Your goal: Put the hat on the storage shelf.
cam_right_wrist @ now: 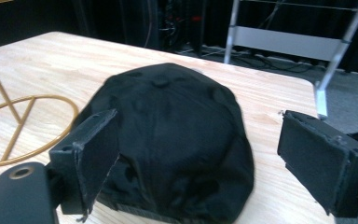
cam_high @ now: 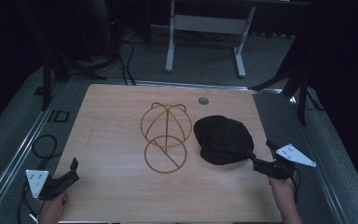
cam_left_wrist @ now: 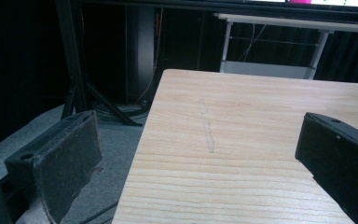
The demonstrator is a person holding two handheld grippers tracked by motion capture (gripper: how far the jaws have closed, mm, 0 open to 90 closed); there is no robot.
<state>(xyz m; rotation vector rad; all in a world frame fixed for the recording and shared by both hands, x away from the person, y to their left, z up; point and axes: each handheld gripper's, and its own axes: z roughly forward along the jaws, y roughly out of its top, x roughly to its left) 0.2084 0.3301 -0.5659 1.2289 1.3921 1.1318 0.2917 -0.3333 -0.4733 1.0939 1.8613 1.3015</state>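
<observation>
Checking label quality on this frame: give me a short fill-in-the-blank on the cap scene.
1. The black cap lies on the ____ table.
2. The gold wire stand is on the cap's ____ side in the high view.
3. The right tool has its jaws ____ in front of the cap.
4. The left tool holds ____.

Missing words: wooden; left; open; nothing

From my station I count one black cap [cam_high: 223,139], one gold wire stand [cam_high: 165,137] and one wooden table [cam_high: 112,140] bearing both. One small grey disc [cam_high: 203,100] sits in the table's far edge. I count two grippers: one left gripper [cam_high: 74,169] and one right gripper [cam_high: 260,152], each with two black jaws. Beyond the table stands one white-legged desk frame [cam_high: 205,32].
</observation>
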